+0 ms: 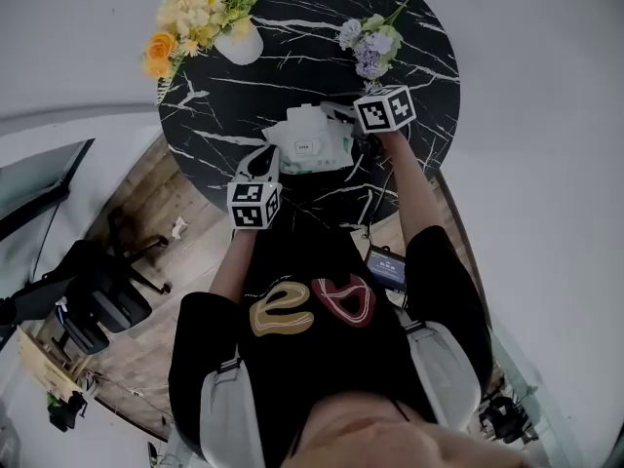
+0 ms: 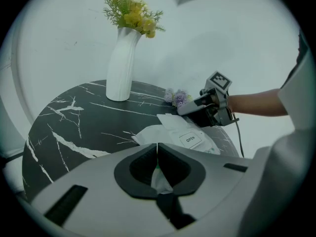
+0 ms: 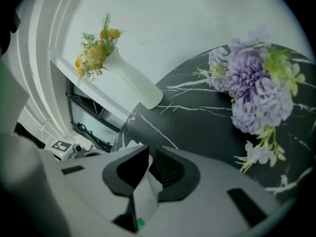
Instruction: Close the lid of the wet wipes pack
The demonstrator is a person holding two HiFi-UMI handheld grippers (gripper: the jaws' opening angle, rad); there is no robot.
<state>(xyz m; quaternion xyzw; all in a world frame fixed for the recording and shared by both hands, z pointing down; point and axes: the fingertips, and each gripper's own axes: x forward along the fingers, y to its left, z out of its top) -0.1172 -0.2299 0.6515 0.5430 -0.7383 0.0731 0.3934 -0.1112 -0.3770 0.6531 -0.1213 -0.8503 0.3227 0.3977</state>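
One word is legible: "OPEN", printed on a small white label (image 2: 190, 139) on the top face of the wet wipes pack (image 2: 173, 132). The pack lies on the black marble table (image 2: 74, 127) directly ahead of the left gripper (image 2: 157, 148). Its near edge reaches in between that gripper's jaws, and the label sits just beyond their tips. The left gripper's jaws meet at the tips and are clamped on white pack film.

The right gripper (image 3: 150, 154) stands at the pack's far end, opposite the left gripper and touching the raised white lid flap (image 2: 171, 118). Its jaws are narrowly apart; white film of the pack fills the gap and the pads bear on it. Purple flowers (image 3: 256, 90) lie ahead and to the right of the right gripper. A white vase (image 3: 136, 83) is ahead and to its left.
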